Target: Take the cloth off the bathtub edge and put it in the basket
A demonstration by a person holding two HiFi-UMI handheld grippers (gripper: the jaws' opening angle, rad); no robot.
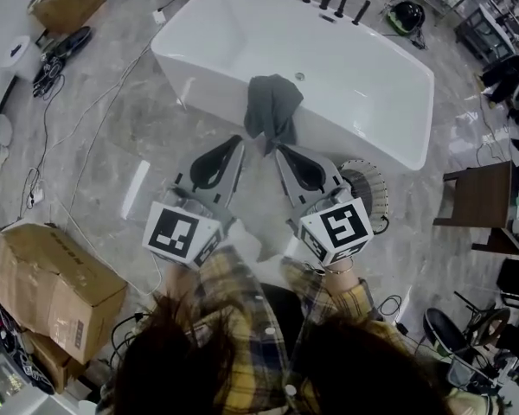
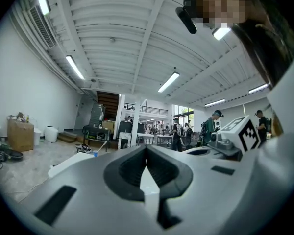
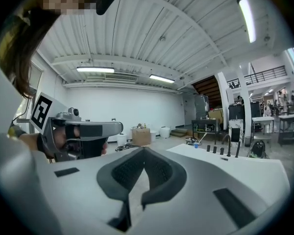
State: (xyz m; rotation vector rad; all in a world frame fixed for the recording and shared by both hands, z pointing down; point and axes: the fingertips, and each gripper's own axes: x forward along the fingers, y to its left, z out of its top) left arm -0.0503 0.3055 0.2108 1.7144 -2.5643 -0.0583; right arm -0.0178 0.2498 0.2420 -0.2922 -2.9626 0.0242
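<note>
Your left claw [image 1: 238, 141] and right claw [image 1: 279, 150] are both closed on nothing, tips just beside the hanging end of the grey cloth [image 1: 272, 106] draped over the bathtub's [image 1: 346, 67] near edge, while the round basket [image 1: 374, 188] sits on the floor behind your right claw, its contents hidden.

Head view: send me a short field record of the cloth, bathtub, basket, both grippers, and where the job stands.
cloth: grey, draped over the bathtub's near edge, hanging down the outer wall
bathtub: white, dark taps at the far end
basket: on the floor beside the tub, partly hidden behind the right gripper
left gripper: jaws shut, empty, just short of the cloth
right gripper: jaws shut, empty, tip by the cloth's lower end; contact unclear
job: cloth not yet picked up
</note>
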